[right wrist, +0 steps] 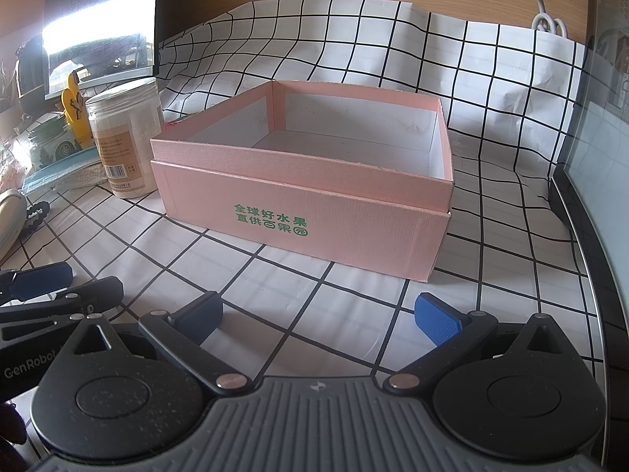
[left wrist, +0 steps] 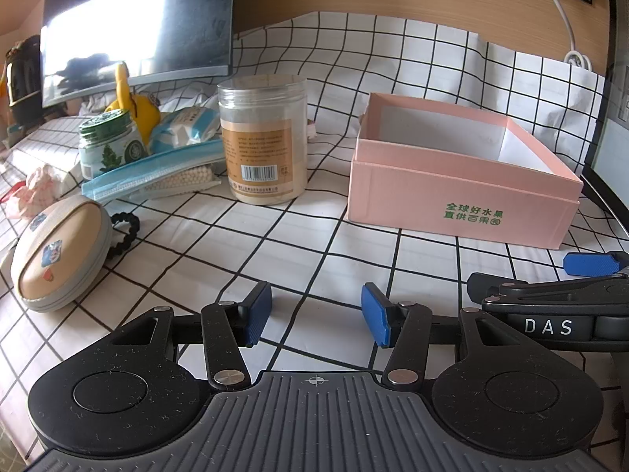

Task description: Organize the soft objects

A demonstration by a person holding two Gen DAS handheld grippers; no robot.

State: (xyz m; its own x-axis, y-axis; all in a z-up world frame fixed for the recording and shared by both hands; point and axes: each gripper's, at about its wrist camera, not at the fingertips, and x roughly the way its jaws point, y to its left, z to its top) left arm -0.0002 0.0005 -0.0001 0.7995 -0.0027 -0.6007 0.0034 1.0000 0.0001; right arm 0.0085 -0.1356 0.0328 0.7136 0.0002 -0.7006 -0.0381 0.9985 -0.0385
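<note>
Lying in a cluster at the worktop's [left wrist: 314, 244] left edge, well apart from the empty pink box [left wrist: 460, 196], the soft things look light and limp: one blue face mask [left wrist: 149, 173], one wet-wipe pack [left wrist: 184, 126], one crumpled pink cloth [left wrist: 39, 188], best pinched at a free edge or fold. One plastic jar [left wrist: 261, 137] and one glass jar [left wrist: 108, 143] stand among them. Both the left gripper [left wrist: 316, 314] and the right gripper [right wrist: 318, 318] hover with jaws spread, empty.

Pink box [right wrist: 298, 212] with green lettering on black-gridded white cloth [right wrist: 354, 314].
</note>
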